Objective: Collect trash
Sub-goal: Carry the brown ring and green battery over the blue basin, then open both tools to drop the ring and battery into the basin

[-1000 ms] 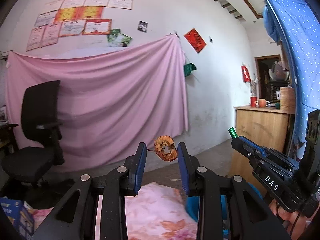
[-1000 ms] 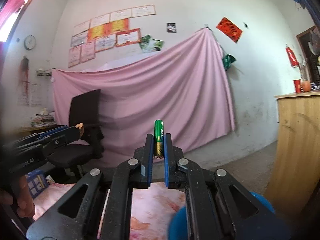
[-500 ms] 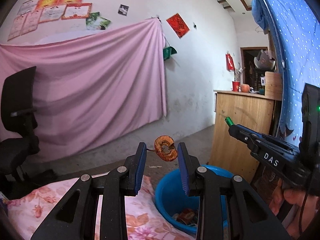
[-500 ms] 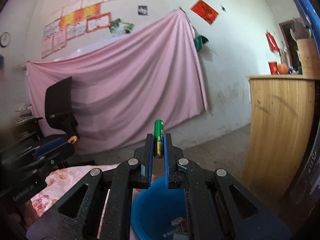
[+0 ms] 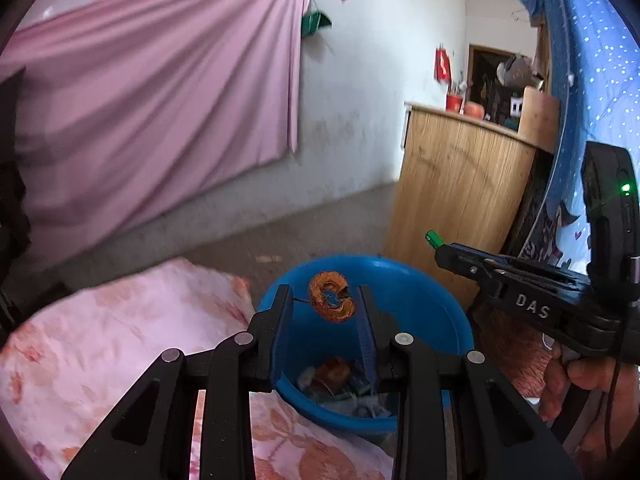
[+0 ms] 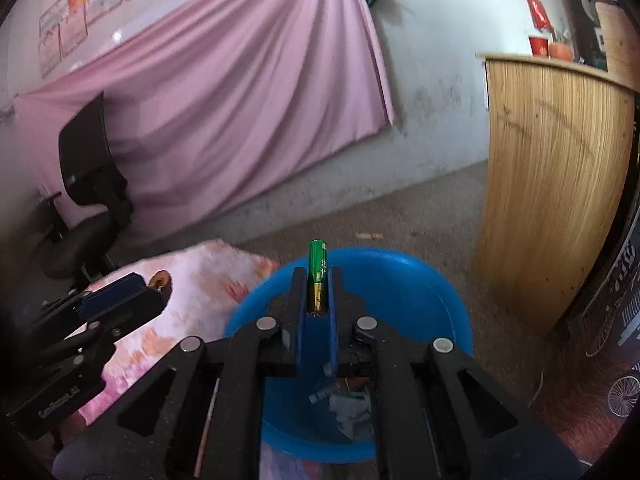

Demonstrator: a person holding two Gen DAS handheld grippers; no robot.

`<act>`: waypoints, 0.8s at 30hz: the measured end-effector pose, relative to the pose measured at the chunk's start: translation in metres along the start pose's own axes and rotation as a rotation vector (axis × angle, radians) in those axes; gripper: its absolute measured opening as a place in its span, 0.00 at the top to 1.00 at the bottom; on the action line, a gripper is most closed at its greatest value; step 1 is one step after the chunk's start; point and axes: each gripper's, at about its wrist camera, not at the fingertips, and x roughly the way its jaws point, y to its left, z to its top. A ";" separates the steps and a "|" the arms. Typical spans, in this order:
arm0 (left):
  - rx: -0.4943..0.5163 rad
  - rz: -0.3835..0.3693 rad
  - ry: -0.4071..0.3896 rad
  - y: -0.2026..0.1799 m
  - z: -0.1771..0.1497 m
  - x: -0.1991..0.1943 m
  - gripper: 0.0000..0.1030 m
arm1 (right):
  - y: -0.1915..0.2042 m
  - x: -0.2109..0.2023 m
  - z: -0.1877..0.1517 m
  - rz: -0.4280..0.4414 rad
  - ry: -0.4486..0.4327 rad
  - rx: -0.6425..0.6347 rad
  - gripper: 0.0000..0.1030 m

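Now jaws grip battery [image 6: 318, 276] (upright) over blue bucket [image 6: 420, 280].

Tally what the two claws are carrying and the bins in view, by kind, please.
Battery, in the right claw: 1
Orange peel ring, at the left claw: 1
Blue bin: 1
Total: 3
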 end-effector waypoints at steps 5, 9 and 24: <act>-0.029 -0.029 0.106 0.005 -0.005 0.026 0.74 | -0.011 0.016 -0.007 -0.012 0.075 0.011 0.63; -0.064 -0.059 0.174 0.011 -0.002 0.043 0.74 | -0.011 0.025 -0.009 -0.019 0.108 0.006 0.62; -0.116 -0.056 0.206 0.029 -0.001 0.044 0.67 | -0.014 0.027 -0.007 -0.027 0.126 0.024 0.61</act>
